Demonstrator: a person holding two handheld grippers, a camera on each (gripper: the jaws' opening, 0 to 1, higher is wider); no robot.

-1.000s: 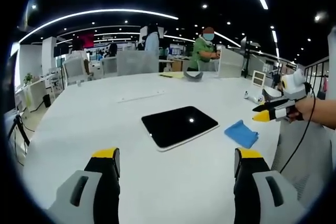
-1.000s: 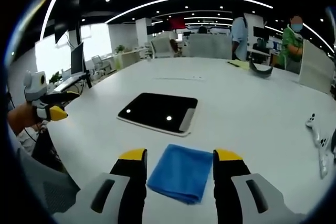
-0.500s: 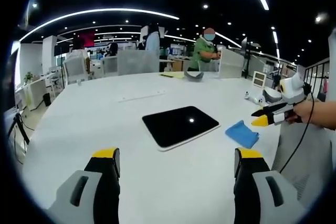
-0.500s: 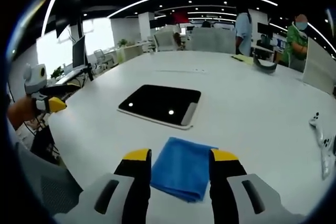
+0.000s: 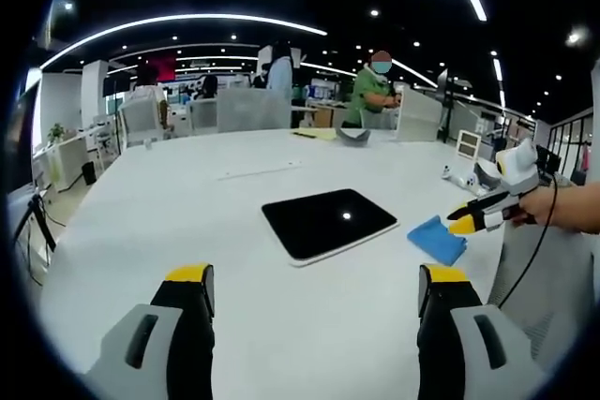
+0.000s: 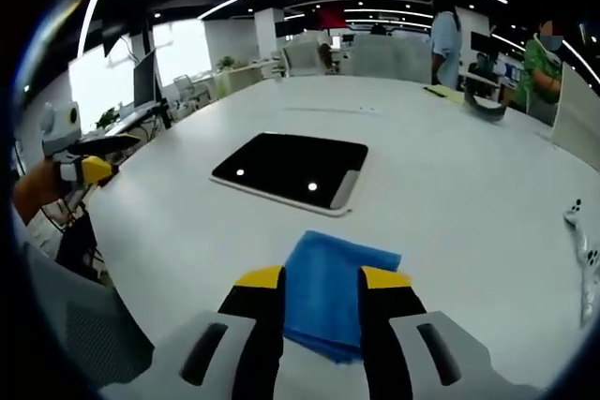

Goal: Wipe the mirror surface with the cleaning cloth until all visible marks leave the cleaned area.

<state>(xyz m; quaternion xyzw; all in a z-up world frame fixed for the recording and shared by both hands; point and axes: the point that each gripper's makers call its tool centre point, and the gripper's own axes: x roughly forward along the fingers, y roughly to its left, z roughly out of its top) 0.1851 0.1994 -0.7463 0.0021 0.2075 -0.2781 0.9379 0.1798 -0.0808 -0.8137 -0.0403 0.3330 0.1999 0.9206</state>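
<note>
In the right gripper view the right gripper [image 6: 320, 280] rises from the bottom centre, its yellow-tipped jaws set on either side of the blue cleaning cloth [image 6: 339, 283]. They are narrowly spaced with cloth between them, but whether they actually pinch it cannot be told; the cloth's near edge is hidden behind the jaws. Just above the cloth, at frame centre, the dark mirror [image 6: 292, 169] lies flat on the white table [image 6: 450, 185]; any marks on it are too faint to make out. At the left edge the left gripper [image 6: 89, 170] shows partly.

In the left gripper view the left gripper [image 5: 316, 288] stands wide apart and holds nothing, low in the frame. The mirror [image 5: 329, 222] sits at centre, the cloth [image 5: 437, 238] at its right, and the right gripper's [image 5: 466, 225] tips reach over it, partly covering it.
</note>
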